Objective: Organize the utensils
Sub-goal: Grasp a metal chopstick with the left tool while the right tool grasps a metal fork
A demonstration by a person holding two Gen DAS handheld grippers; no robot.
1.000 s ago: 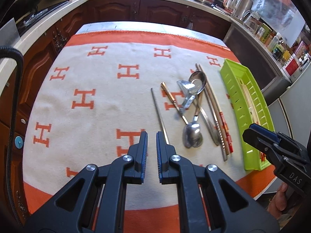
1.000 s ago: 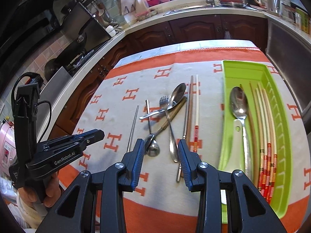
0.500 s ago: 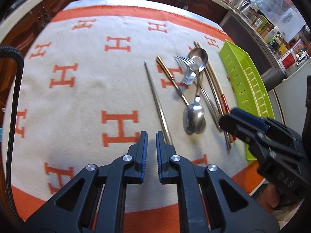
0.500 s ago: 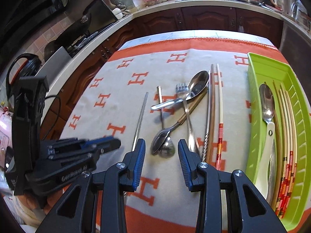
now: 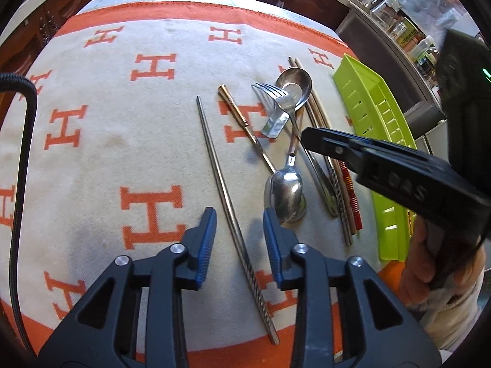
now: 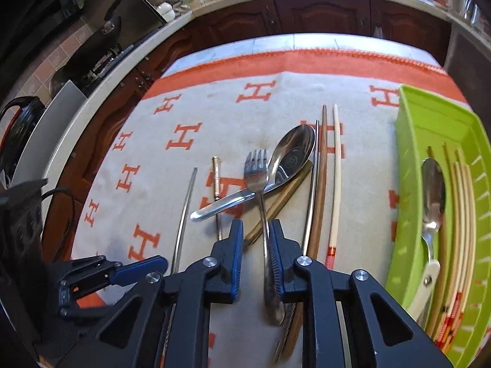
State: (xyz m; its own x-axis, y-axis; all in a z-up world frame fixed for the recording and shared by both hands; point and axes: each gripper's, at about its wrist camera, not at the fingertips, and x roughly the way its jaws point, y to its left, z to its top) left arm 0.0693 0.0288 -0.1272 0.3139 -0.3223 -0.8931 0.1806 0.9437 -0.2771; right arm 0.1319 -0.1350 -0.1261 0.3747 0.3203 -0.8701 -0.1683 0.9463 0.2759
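The left hand-held gripper (image 5: 239,233) has spread around the metal chopstick (image 5: 224,190) while the right hand-held gripper (image 6: 256,245) narrowed astride the fork (image 6: 260,190).

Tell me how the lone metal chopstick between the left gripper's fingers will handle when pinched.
The metal chopstick looks thin, round and polished, so it will probably slip or roll. It looks stiff and likely light. The left gripper straddles it, jaws just opening, near the twisted end, so it may tip.
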